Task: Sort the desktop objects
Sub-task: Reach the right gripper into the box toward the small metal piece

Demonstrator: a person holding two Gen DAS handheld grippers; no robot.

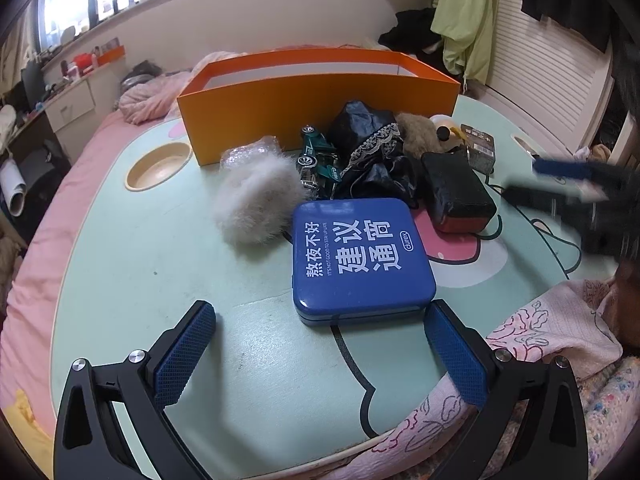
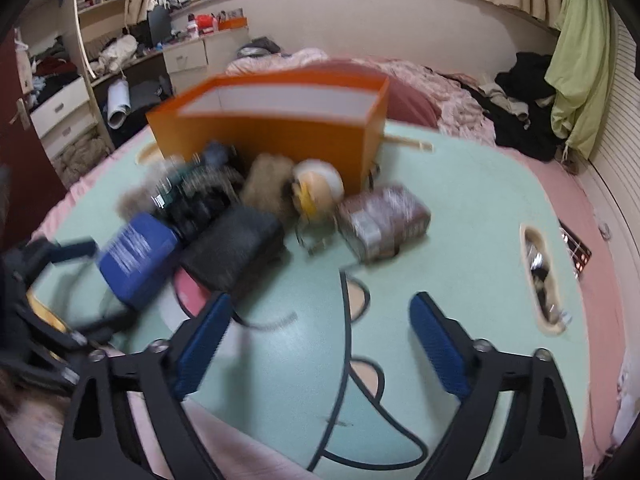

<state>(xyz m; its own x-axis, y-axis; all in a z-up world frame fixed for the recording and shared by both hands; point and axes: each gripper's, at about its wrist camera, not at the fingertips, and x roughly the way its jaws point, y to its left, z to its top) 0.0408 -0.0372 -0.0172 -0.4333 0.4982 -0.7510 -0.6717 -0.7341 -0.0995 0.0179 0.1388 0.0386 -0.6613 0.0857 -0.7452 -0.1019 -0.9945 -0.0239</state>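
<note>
Two grippers, left (image 1: 320, 354) and right (image 2: 320, 346), stood open and empty. I saw the tin (image 1: 362, 260) just ahead of my left jaws; rigid, smooth, probably slippery, best held across its side edges.

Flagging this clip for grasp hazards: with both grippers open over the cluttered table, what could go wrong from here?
The blue tin is flat and wide; the open left gripper may barely span it and could push it into the white fluffy item. The toy car sits wedged against the black lace-trimmed fabric, so lifting either may drag the other. The right wrist view is blurred, so the right gripper may land imprecisely.
</note>
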